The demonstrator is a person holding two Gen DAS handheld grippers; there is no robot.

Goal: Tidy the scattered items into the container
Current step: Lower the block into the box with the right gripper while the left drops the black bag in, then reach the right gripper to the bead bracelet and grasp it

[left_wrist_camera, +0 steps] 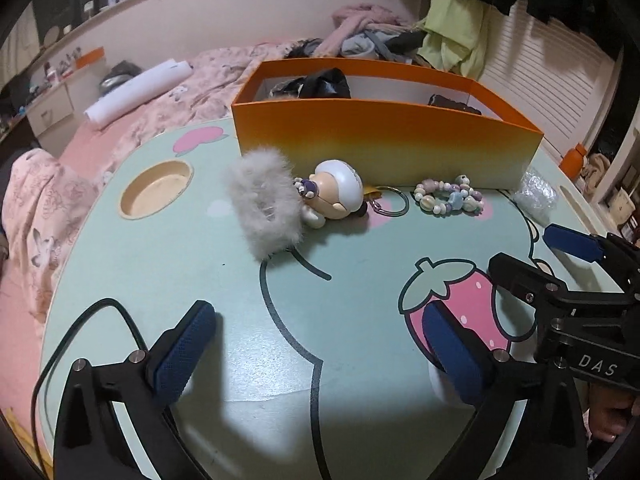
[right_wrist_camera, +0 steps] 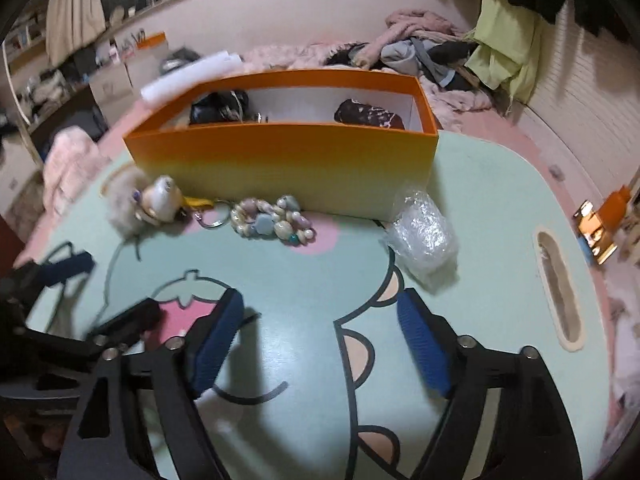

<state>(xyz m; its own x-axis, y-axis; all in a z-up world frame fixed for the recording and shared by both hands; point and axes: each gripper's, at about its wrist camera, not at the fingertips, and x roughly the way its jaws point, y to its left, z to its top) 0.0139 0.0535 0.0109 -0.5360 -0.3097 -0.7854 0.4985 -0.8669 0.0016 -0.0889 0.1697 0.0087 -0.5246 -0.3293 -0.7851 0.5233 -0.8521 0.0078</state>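
Observation:
An orange box stands on the mint table, with dark items inside. In front of it lie a grey fluffy hair clip, a small doll keychain with a metal ring, a pastel bead bracelet and a clear plastic bag. My left gripper hovers open over the table, short of the clip, nothing between its fingers. My right gripper is also open and empty, near the bracelet and bag; it shows at the right of the left wrist view.
A round cup recess sits in the table's left part and a slot handle at its right edge. A black cable lies by the left fingers. A pink bed with clothes and a white roll surrounds the table.

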